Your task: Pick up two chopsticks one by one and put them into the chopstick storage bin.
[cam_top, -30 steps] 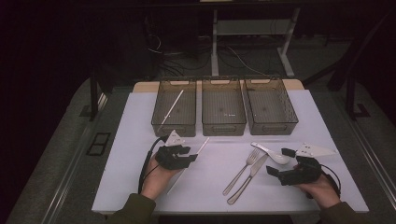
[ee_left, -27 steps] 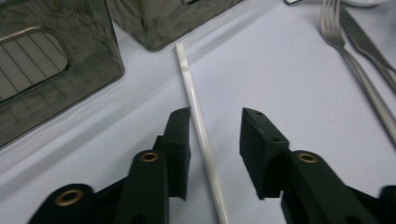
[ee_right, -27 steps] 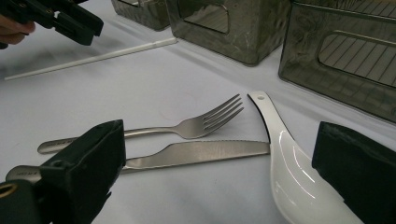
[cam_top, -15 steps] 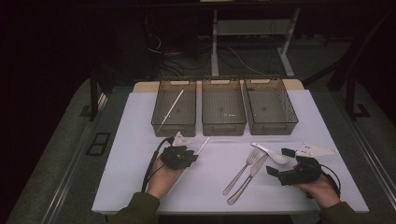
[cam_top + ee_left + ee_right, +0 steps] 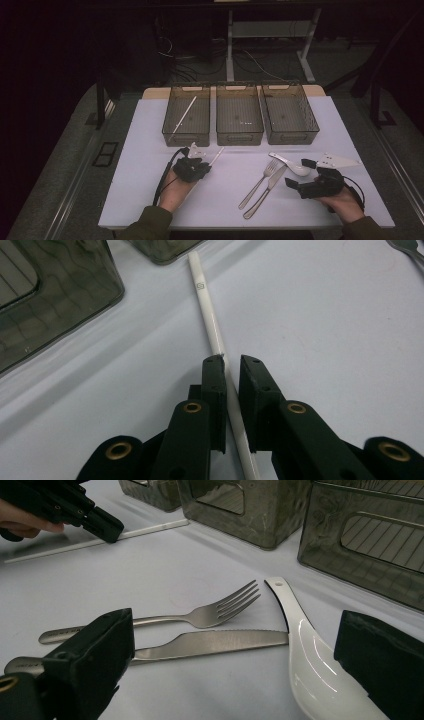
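A thin white stick lies on the white table cover, pointing toward the trays. My left gripper is shut on it, with the stick running between the two black jaws. From above, that gripper sits in front of the left tray, and the stick pokes out ahead of it. My right gripper stands open at the right. Between its wide-apart jaws lie a white ceramic spoon, a steel knife and a fork, none of them touched.
Three smoky see-through trays stand in a row at the back: left, middle, right. Another white stick lies in the left tray. The white cover ends near the person's forearms.
The left hand and its gripper have shifted slightly to the right along the stick. The right gripper and the cutlery have stayed put.
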`<act>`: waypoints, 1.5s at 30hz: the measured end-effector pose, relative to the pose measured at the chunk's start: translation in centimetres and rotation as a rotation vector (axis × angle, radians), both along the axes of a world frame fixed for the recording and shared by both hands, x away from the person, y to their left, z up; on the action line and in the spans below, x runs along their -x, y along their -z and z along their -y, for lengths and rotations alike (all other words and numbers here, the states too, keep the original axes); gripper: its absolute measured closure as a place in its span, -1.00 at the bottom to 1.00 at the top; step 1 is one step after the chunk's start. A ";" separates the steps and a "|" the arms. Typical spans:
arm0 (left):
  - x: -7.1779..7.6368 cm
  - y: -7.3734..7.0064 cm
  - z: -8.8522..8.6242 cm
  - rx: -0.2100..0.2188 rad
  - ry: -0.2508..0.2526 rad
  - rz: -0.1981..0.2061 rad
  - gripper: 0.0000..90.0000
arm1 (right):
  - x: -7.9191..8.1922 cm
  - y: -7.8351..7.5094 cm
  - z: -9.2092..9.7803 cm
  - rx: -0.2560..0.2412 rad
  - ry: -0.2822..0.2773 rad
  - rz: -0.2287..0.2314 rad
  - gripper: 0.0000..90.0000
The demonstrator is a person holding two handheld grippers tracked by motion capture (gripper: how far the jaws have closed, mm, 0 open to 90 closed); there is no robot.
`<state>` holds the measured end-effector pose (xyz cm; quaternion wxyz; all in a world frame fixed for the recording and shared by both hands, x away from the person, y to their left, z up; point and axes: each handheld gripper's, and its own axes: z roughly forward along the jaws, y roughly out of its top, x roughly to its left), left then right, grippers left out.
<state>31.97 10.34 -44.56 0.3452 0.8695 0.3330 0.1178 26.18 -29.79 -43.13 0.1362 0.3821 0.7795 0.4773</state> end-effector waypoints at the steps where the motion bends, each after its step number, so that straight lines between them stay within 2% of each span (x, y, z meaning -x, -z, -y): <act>1: 0.0 0.0 0.0 0.005 -0.008 -0.006 0.80 | 0.0 0.0 0.0 -0.001 0.001 0.000 -0.93; 8: -0.1 0.0 -0.1 0.014 -0.001 -0.017 0.82 | 0.0 0.0 0.0 -0.001 0.000 0.001 -0.93; 16: 0.0 -0.1 -0.4 0.028 0.031 -0.038 0.85 | 0.0 0.0 0.1 -0.004 0.001 0.002 -0.93; 19: 0.1 0.0 -0.4 0.024 0.045 -0.025 0.85 | 0.1 -0.1 0.1 -0.005 0.002 0.001 -0.93; 22: 0.4 0.0 -0.2 0.019 0.034 -0.018 0.82 | 0.1 -0.1 0.1 -0.006 0.003 0.001 -0.93; 25: 0.3 0.1 -0.4 0.036 0.026 -0.032 0.84 | 0.1 -0.1 0.1 -0.005 0.004 0.000 -0.93; 29: 0.3 0.1 -0.4 0.038 0.019 -0.034 0.86 | 0.1 -0.1 0.0 -0.004 0.001 0.001 -0.93; 31: 0.4 0.0 -0.3 0.022 0.029 -0.025 0.86 | 0.1 -0.1 0.1 -0.005 0.001 0.001 -0.93; 45: 0.6 -1.7 -1.1 0.063 0.063 -0.019 0.86 | 0.1 0.3 -0.5 0.009 -0.018 0.009 -0.93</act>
